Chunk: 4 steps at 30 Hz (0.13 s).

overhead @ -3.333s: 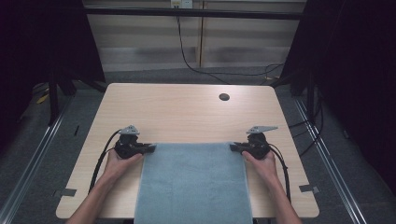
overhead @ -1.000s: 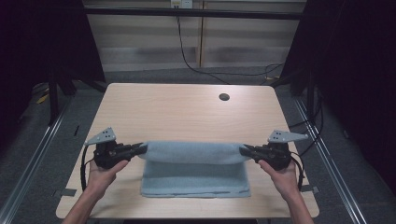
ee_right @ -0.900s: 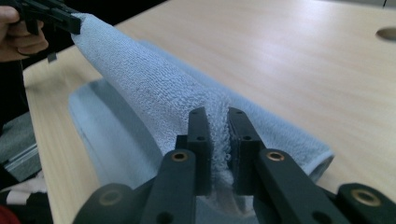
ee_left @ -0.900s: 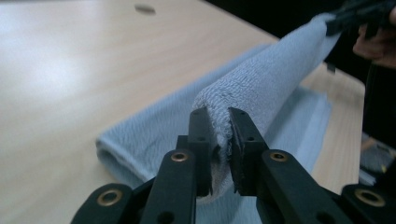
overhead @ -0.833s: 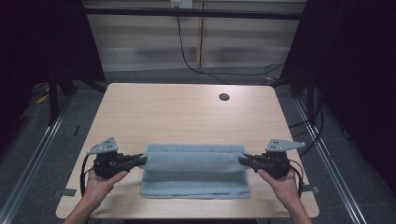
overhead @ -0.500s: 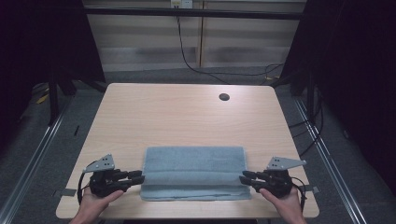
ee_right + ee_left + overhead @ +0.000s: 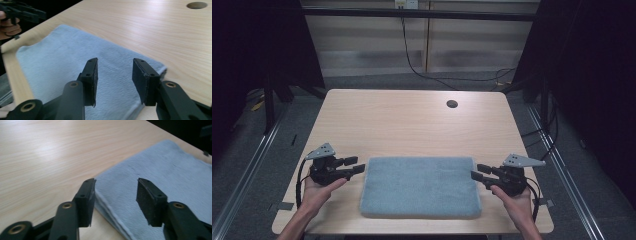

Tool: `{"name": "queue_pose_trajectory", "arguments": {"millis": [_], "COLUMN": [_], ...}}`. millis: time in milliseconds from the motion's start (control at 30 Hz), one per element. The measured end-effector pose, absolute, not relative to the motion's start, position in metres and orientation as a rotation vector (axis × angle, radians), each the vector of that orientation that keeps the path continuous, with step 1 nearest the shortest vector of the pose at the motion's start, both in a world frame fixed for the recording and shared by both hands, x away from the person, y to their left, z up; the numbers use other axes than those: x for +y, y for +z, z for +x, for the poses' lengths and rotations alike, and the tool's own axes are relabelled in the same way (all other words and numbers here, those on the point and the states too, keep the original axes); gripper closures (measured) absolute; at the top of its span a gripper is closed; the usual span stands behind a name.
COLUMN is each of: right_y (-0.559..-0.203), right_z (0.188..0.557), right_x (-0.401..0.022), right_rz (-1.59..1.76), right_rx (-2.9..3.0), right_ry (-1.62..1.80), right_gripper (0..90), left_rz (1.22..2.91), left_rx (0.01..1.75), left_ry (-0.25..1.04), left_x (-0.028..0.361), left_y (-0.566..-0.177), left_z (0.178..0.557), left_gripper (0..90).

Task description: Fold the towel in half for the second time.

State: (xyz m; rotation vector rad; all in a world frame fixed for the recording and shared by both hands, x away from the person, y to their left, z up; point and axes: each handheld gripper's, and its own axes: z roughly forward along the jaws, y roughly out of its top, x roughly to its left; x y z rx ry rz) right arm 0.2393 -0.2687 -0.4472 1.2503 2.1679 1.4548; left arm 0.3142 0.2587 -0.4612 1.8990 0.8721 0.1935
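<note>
The folded blue-grey towel [image 7: 420, 186] lies flat near the desk's [image 7: 412, 125] front edge. Left gripper [image 7: 353, 166] and right gripper [image 7: 478, 172], jaws just opening, flank it, gripping nothing; bare desk lies beyond.

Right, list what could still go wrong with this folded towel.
The folded blue-grey terry towel lies close to the near edge of the light wooden table, so a nudge might drag it over. The left tongs and right tongs have just been opening and stand open at its corners; pulling back carelessly could snag a layer and undo the fold.
</note>
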Motion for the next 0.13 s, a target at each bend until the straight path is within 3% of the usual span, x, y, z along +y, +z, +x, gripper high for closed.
{"name": "queue_pose_trajectory", "arguments": {"millis": [133], "right_y": [-0.4535], "right_z": [0.2404], "right_x": [-0.2712], "right_rz": [1.255], "right_rx": [2.145], "right_ry": [1.474], "right_gripper": [55.2], "left_rz": [1.879], "left_rx": [0.917], "left_ry": [0.219], "left_x": [0.2657], "left_y": [-0.4623], "left_z": [0.3132], "left_gripper": [35.7]}}
